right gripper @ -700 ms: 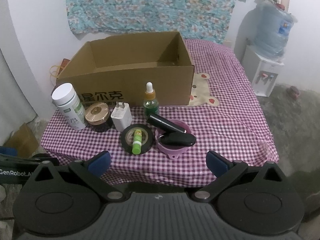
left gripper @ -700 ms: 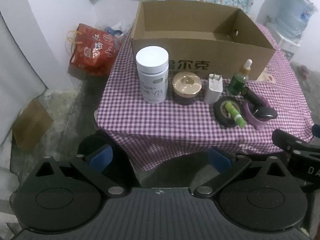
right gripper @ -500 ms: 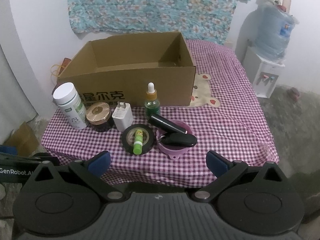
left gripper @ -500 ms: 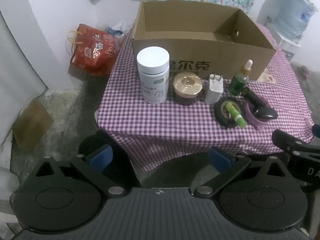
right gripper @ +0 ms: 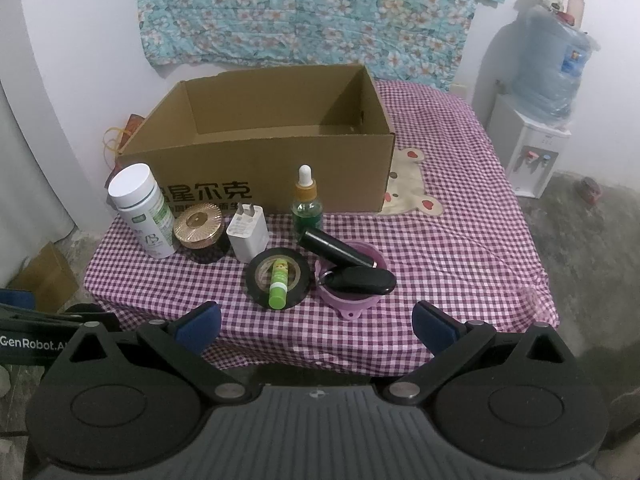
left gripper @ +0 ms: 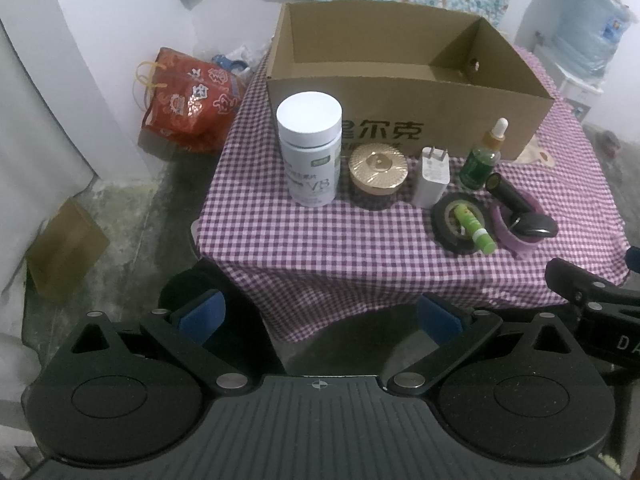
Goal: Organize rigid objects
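nothing picked up yet, judging by the empty box (right gripper: 256, 168) at the back of the worktop (right gripper: 440, 248): start of the sorting. in front of it, left to right: bottle (right gripper: 142, 210), gold tin (right gripper: 198, 224), charger (right gripper: 248, 232), dropper (right gripper: 306, 204), balm (right gripper: 279, 283) across a tape roll (right gripper: 296, 280), black tube (right gripper: 334, 246) and fob (right gripper: 362, 280) on a purple cup (right gripper: 348, 306). left gripper (left gripper: 318, 314) and right gripper (right gripper: 316, 322) both spread wide, empty, short of the worktop edge. next likely: advance over one item, straddle it, close.
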Action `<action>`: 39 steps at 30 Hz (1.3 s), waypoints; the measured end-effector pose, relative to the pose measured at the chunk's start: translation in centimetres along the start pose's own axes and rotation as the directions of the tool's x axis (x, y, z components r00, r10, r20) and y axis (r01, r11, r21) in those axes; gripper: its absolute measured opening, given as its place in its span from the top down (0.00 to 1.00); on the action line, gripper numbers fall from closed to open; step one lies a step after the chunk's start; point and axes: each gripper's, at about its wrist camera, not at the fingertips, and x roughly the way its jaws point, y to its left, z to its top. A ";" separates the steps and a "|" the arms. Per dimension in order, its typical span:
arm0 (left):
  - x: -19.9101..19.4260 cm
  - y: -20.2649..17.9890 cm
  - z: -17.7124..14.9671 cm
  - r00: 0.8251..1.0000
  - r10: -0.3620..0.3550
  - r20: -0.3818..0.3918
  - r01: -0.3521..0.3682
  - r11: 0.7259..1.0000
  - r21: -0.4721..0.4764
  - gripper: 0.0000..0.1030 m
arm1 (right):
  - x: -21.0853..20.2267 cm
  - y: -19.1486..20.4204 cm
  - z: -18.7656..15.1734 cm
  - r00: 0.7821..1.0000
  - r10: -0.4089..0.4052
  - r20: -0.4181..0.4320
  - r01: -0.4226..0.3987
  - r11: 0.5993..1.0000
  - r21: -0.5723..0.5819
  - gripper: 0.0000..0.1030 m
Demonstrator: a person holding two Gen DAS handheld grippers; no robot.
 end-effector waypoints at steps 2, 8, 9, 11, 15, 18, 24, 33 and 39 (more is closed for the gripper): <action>0.0 0.0 0.0 1.000 -0.001 0.000 0.001 1.000 0.000 0.00 | 0.0 0.0 0.0 1.000 0.001 0.001 -0.001 1.000 -0.001 0.00; 0.0 0.0 0.0 1.000 0.001 -0.001 -0.001 1.000 0.000 0.00 | 0.0 0.1 0.0 1.000 0.000 0.000 0.000 1.000 -0.001 0.00; 0.0 0.0 0.0 1.000 0.002 -0.001 -0.002 1.000 0.000 0.00 | 0.0 0.1 0.0 1.000 0.000 0.001 0.000 1.000 -0.002 0.00; 0.1 0.2 0.0 1.000 0.002 -0.001 -0.002 1.000 0.000 0.00 | 0.0 0.1 0.0 1.000 0.000 0.001 0.000 1.000 -0.002 0.00; 0.1 0.3 0.0 1.000 0.002 -0.003 -0.002 1.000 0.001 0.00 | 0.1 0.1 -0.1 1.000 0.000 0.001 0.000 1.000 -0.002 0.00; 0.2 0.2 -0.1 1.000 0.003 -0.004 -0.003 1.000 0.000 0.00 | 0.1 0.1 -0.1 1.000 0.000 0.002 0.000 1.000 -0.003 0.00; 0.9 0.0 -0.3 1.000 0.008 -0.013 -0.008 1.000 0.001 0.00 | 0.5 -0.2 -0.1 1.000 0.003 -0.005 -0.003 1.000 0.000 0.00; 1.5 -1.0 0.9 0.990 -0.117 0.072 0.117 0.993 0.010 0.00 | 1.2 -2.8 0.3 0.999 0.000 0.042 -0.001 0.999 0.040 0.00; 2.5 -1.9 2.2 0.959 -0.257 0.117 0.258 0.966 0.013 0.00 | 2.0 -5.7 0.5 0.996 -0.025 0.088 0.017 0.996 0.087 0.00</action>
